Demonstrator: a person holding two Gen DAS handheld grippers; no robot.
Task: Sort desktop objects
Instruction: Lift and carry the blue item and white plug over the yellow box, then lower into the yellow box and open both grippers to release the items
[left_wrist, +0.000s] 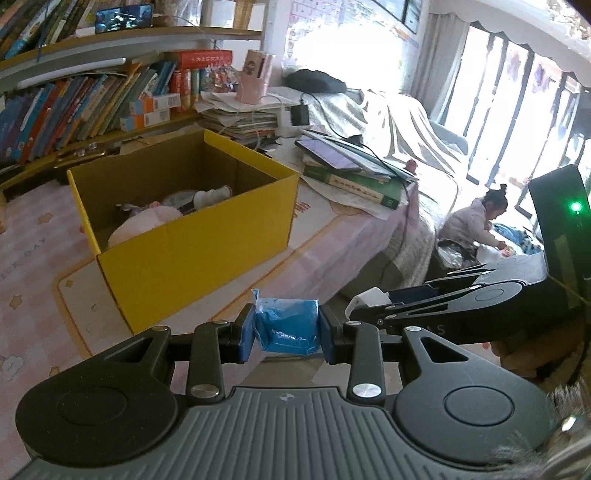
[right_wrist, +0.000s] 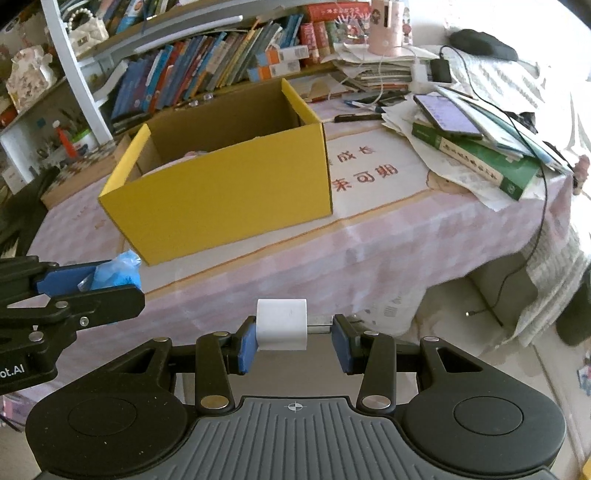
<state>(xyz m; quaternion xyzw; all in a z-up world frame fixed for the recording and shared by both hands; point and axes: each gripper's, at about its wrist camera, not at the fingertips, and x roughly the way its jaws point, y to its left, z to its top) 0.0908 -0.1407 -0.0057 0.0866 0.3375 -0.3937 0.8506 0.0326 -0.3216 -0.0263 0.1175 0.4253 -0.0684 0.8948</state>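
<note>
Carrying step: the left gripper (left_wrist: 287, 334) clamps a blue tissue packet (left_wrist: 287, 326), the right gripper (right_wrist: 294, 341) holds a white block (right_wrist: 282, 324) that meets only its left pad, both short of the yellow cardboard box (right_wrist: 225, 184); next, lift over its near wall and release
</note>
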